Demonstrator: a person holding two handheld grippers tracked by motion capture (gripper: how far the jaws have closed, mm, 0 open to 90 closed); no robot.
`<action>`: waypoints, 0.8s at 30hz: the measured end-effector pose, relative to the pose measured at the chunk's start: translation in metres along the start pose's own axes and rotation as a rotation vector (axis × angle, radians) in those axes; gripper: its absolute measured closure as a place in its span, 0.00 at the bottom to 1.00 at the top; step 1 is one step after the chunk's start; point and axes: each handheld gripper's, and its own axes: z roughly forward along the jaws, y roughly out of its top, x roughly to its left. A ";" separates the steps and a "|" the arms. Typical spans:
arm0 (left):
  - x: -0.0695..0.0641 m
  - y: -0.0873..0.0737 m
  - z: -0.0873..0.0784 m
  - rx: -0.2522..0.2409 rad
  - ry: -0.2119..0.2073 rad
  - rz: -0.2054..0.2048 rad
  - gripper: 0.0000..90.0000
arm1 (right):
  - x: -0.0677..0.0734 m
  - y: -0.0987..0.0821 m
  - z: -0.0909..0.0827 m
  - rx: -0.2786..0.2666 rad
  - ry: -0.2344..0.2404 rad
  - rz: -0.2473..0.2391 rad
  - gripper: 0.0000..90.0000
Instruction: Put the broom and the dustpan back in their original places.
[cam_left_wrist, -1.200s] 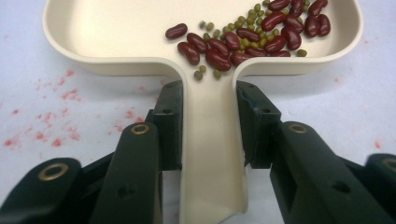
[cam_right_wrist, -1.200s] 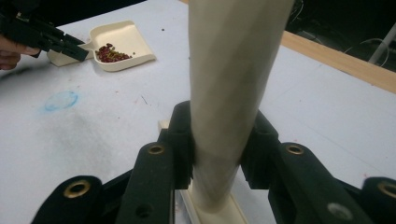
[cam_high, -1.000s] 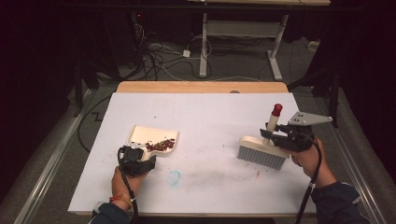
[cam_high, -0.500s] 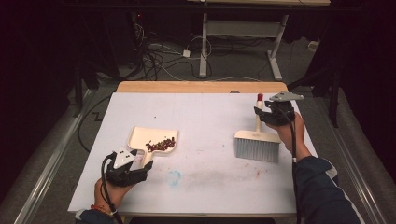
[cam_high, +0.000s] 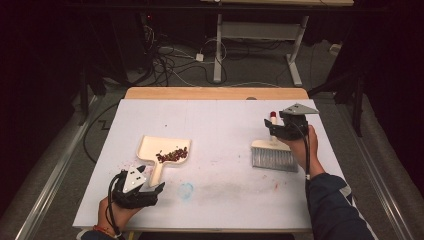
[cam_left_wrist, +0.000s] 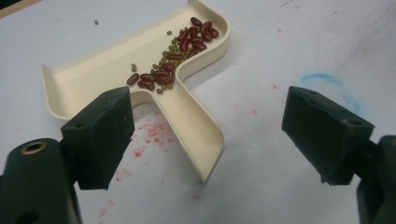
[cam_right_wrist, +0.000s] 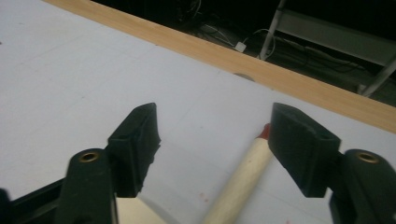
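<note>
Both tools set down: left gripper (cam_high: 159, 189) wide beside dustpan (cam_high: 165, 152) handle, right gripper (cam_high: 274, 131) just opened off brush (cam_high: 272, 154); withdraw level, avoiding spilling beans (cam_high: 172, 155).

Cream dustpan (cam_high: 162, 152) holding beans (cam_high: 172, 155), flat on table, brush (cam_high: 272, 155) lying well apart

The brush (cam_right_wrist: 238, 182) handle is running off the right gripper view's bottom edge at 6 o'clock, its bristles unseen there; the right gripper (cam_high: 284, 126) is hiding part of the handle in the high view.
</note>
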 end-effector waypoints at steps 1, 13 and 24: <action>0.000 0.000 0.000 -0.003 0.000 -0.002 0.19 | 0.001 0.000 -0.002 -0.003 0.004 0.006 0.31; -0.001 0.008 0.008 -0.017 -0.024 0.021 0.19 | 0.020 -0.001 -0.046 -0.124 0.042 -0.073 0.25; -0.006 0.008 0.009 -0.019 -0.032 0.052 0.19 | 0.021 -0.007 -0.075 -0.177 0.052 -0.085 0.22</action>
